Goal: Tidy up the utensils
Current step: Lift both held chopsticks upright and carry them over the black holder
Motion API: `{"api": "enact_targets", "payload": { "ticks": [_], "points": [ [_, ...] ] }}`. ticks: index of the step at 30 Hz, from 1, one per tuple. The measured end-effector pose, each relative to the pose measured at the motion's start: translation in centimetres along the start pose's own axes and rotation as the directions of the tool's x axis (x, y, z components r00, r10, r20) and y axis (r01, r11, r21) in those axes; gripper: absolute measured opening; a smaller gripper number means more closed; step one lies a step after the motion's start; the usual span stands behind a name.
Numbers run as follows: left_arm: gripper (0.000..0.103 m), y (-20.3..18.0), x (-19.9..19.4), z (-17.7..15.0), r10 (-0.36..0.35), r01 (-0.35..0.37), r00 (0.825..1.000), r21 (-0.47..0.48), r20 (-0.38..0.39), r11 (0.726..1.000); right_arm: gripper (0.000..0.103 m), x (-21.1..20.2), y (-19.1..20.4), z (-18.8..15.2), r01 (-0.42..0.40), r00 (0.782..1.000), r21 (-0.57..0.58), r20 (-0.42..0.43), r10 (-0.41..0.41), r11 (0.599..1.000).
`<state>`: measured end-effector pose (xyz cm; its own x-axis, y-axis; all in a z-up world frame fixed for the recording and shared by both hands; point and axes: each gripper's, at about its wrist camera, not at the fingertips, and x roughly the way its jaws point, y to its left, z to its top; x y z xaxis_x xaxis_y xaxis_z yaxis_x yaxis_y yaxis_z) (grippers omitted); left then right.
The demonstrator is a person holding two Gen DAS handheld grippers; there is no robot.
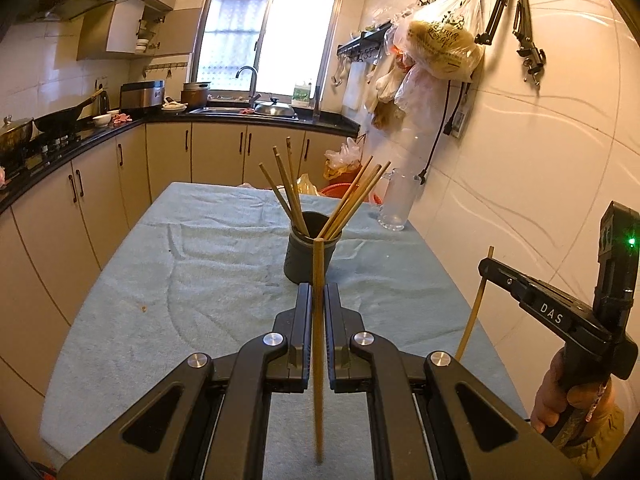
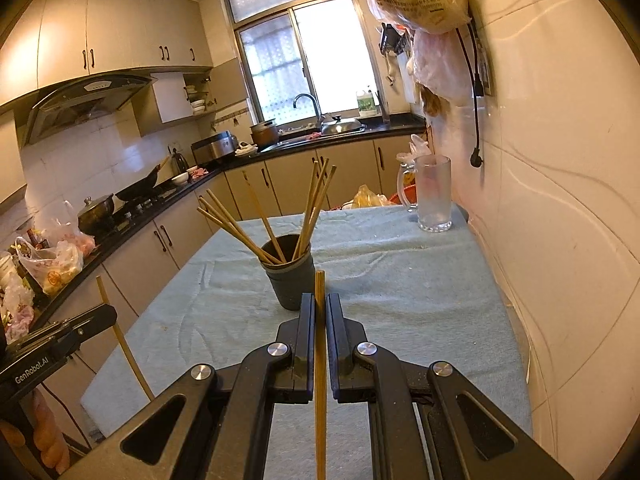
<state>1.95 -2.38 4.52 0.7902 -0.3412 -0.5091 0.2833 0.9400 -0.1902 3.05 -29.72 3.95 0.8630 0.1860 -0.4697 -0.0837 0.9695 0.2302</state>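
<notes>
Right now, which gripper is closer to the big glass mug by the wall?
Right. The right gripper is on the wall side, the glass mug ahead to its right. The left gripper sits farther over, behind the dark cup.

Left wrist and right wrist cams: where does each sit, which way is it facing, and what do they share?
Left wrist: on the left gripper, looking along its fingers, shut on a chopstick, over the table toward the window; right gripper and hand at right.
Right wrist: on the right gripper, shut on its own chopstick, facing the same way; left gripper at left.
Shared: dark holder of chopsticks, glass mug, sink counter.
</notes>
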Motion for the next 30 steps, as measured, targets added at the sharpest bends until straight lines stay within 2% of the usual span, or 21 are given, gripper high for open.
{"api": "enact_targets", "payload": {
  "ticks": [12, 23, 30],
  "points": [
    [0.005, 0.4, -0.6, 1.2, 0.009, -0.009, 1.000, -0.008, 0.022, 1.000, 0.006, -0.3, 0.1, 0.5, -0.006, 1.000, -0.005, 0.012, 0.006, 1.000],
    [0.005, 1.2, 0.0, 2.0, 0.041, -0.041, 0.999, -0.006, 0.008, 0.999, 0.006, 0.5, 0.8, 1.2, -0.018, 1.000, -0.010, 0.010, 0.018, 1.000],
    [0.005, 1.1, 0.3, 4.1, 0.077, -0.079, 0.997, 0.056, 0.030, 0.995, 0.006, 1.0, 1.4, 2.0, -0.018, 1.000, -0.026, 0.013, 0.019, 0.999]
  ]
}}
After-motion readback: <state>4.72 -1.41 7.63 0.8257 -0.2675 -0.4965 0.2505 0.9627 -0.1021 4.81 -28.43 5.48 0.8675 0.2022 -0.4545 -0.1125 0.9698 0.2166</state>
